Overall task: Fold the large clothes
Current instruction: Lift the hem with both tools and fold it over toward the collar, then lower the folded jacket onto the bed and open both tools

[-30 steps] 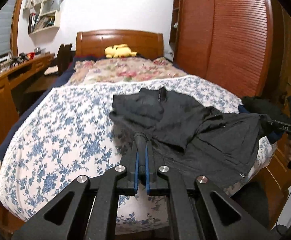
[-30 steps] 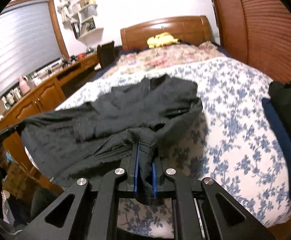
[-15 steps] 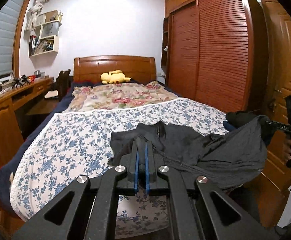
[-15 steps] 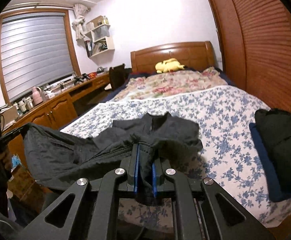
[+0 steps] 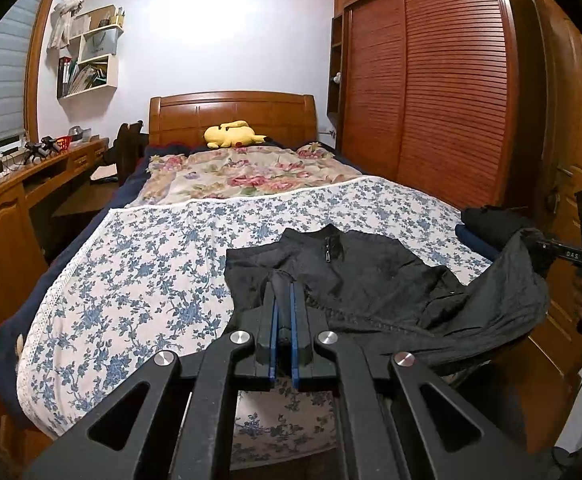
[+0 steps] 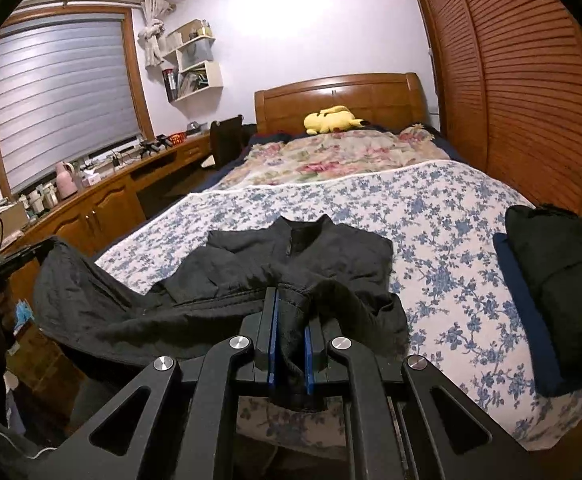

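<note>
One black jacket (image 5: 371, 276) is spread over the near end of the bed (image 5: 139, 264). Its hem is clamped by two tools: the left tool (image 5: 283, 300) and the right tool (image 6: 289, 312). One folded pile (image 6: 559, 280) is seen at the right edge.

**Dim bedroom, strong fisheye bend**

Soft indoor light falls from above, leaving a bright glare patch on the pale lilac back wall (image 5: 227, 20). The crumpled black zip-up jacket (image 6: 291, 264) loses detail in shadow. Both views bow sharply at the dark, vignetted corners; focus stays fairly sharp.
</note>
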